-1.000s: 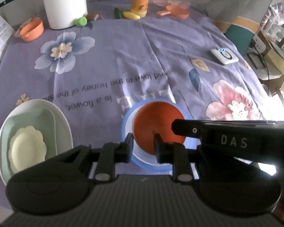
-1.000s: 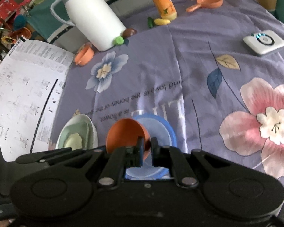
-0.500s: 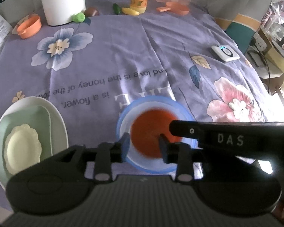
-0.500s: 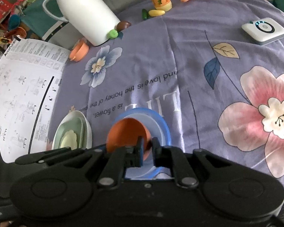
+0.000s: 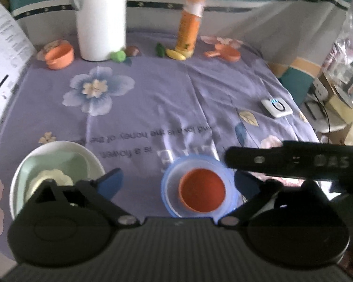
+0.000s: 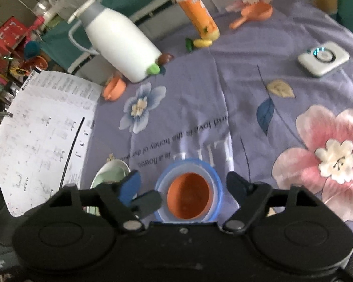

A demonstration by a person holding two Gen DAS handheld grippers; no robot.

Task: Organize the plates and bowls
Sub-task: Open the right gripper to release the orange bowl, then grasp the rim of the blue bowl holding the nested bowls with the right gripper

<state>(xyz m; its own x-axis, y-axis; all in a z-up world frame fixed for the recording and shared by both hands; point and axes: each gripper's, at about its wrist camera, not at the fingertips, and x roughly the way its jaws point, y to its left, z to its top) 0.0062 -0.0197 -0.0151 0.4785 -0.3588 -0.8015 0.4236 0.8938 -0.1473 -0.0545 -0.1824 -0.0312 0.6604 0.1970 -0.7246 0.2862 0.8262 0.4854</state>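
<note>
Soft daylight came from the right of the left tongs, blowing out that edge. Both views were motion-blurred; the white jug and orange bottle beyond the tongs smeared. Fisheye corners fell dark.

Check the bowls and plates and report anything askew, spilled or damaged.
Nothing stands out. The orange bowl sits upright inside the blue bowl, slightly off-centre. The cream plate lies in the green dish on the white plate. No spills or damage visible.
</note>
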